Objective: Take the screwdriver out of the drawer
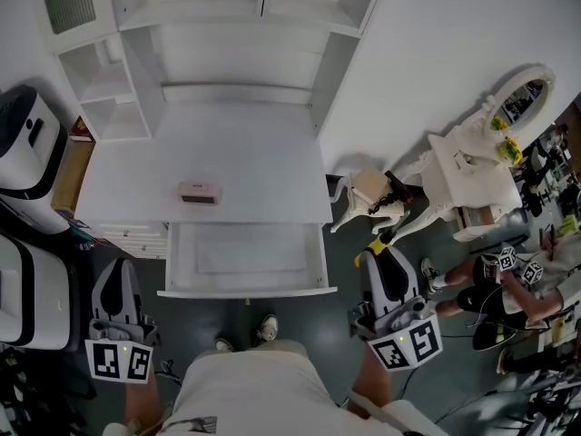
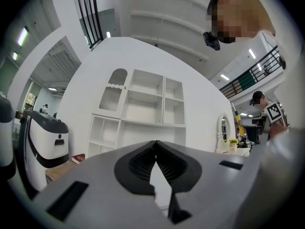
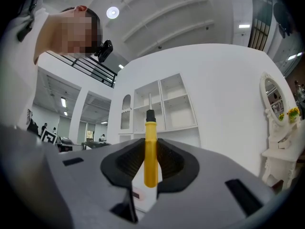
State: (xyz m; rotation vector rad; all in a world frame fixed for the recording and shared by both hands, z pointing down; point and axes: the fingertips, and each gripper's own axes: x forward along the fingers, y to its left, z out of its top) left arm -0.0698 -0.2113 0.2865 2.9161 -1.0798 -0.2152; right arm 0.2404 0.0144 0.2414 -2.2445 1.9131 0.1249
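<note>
Right gripper [image 3: 150, 142] clamps the yellow screwdriver [image 3: 150, 163] upright; left gripper [image 2: 156, 144] is closed, holding nothing.

The screwdriver [image 3: 150, 151] looks glossy plastic, the desk [image 1: 245, 143] matt white.

1. The left tongs [image 2: 156, 149] are seen from behind, their black ribbed pads [image 2: 138, 163] brought together at the tips, with nothing gripped between them.
2. Beyond them, a white shelving unit [image 2: 147, 109] with bare compartments is set against a white wall; an arched louvred panel [image 2: 113, 90] is fitted at its upper left.
3. At the left, a white-and-black machine [image 2: 46, 140] is seen, and beside it a red book [image 2: 78, 158] is laid on a wooden surface [image 2: 59, 171].
4. At the right, a white oval mirror [image 2: 224, 130] is stood upright.
5. At the upper right, a small black camera [image 2: 211, 39] is worn at a person's head [image 2: 233, 4].
</note>
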